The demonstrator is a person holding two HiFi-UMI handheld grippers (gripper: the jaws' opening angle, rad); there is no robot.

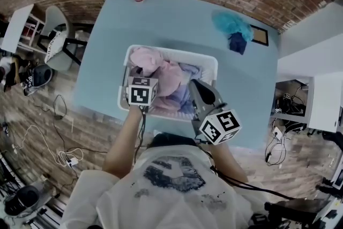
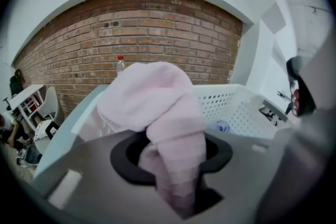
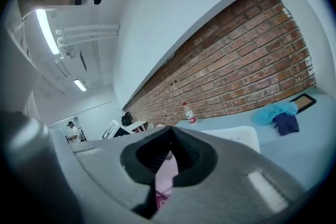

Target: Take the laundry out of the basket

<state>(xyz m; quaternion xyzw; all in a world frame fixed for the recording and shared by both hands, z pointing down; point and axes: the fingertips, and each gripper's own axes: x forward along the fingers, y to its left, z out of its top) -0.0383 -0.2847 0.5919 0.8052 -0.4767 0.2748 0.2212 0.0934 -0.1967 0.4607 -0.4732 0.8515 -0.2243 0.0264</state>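
Clearly the left gripper (image 2: 176, 165) was clamped on a pink cloth (image 2: 152, 97), which bunched above its jaws, over the white basket (image 2: 241, 107). The right gripper (image 3: 171, 131) had its jaws together at the tips, gripping nothing; more pink laundry (image 3: 167, 173) showed through the gap behind them.

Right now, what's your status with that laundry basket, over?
Left gripper shut on pink cloth, over white basket. Right gripper jaws together, over the basket too. More laundry inside; nothing in the way.
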